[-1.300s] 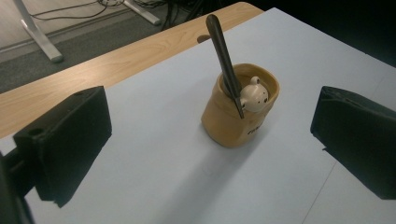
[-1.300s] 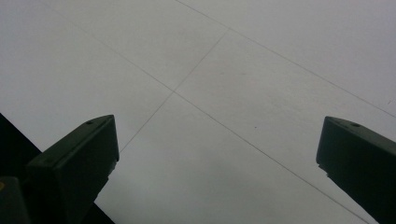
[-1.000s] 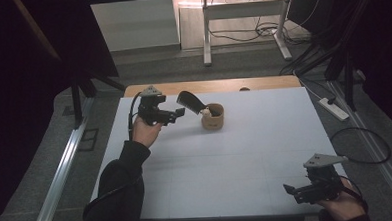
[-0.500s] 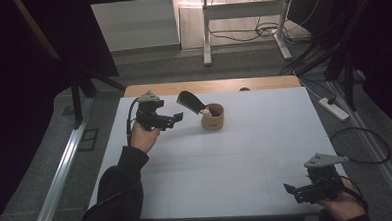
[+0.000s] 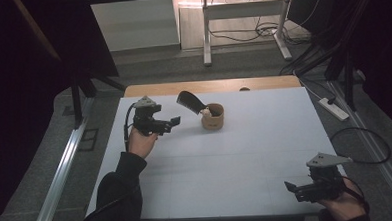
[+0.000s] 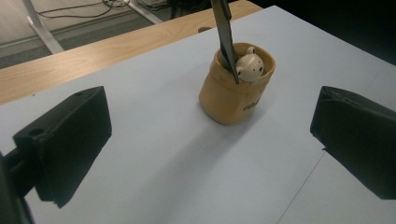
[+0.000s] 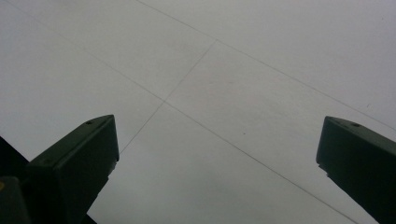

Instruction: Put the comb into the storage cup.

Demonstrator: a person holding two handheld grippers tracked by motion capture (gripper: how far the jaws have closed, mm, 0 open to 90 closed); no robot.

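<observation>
The left gripper point(image 5: 176, 122), jaws spread and empty, is hovering beside the tan bear-topped ceramic cup point(image 6: 236, 86) holding a black flat tool point(image 5: 190, 101) at the white table's point(image 5: 236, 159) far side; nothing looks grasped yet, while the right gripper point(image 5: 289, 187) is waiting wide open near the front edge.

My high view is dim, black at both sides, with bright light at top centre. The bench point(image 5: 236, 159) looks evenly lit. Close up, the tan cup point(image 6: 236, 88) casts a soft shadow toward lower left; slightly grainy.

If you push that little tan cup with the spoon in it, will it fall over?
Probably it tips easily: the tan cup looks small, and the black spoon leans tall out one side. Its bulging walls look soft, so it may squash a bit.
</observation>
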